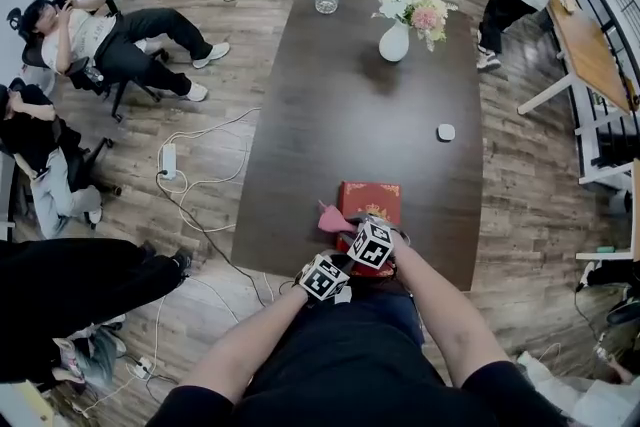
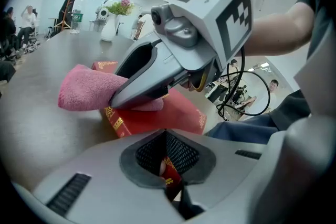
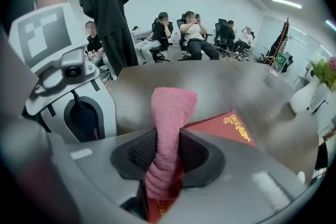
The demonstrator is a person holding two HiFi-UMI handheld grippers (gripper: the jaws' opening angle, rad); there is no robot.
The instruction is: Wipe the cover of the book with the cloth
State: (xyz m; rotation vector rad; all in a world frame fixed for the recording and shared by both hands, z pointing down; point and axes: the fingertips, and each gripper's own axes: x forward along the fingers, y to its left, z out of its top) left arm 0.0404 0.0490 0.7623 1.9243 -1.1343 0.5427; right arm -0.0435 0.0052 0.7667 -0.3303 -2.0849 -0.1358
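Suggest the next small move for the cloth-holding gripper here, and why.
Probably sweep the right gripper across the cover: it is shut on the pink cloth, which lies at one edge of the red book, while the left gripper clamps the book's near edge, steadying it.

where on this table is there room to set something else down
Widest bare stretch: the middle, between the vase and the book, left of the small white object. The strip left of the book is also free. Crowded at the near edge, where the left tool grips the book and the right tool holds the cloth.
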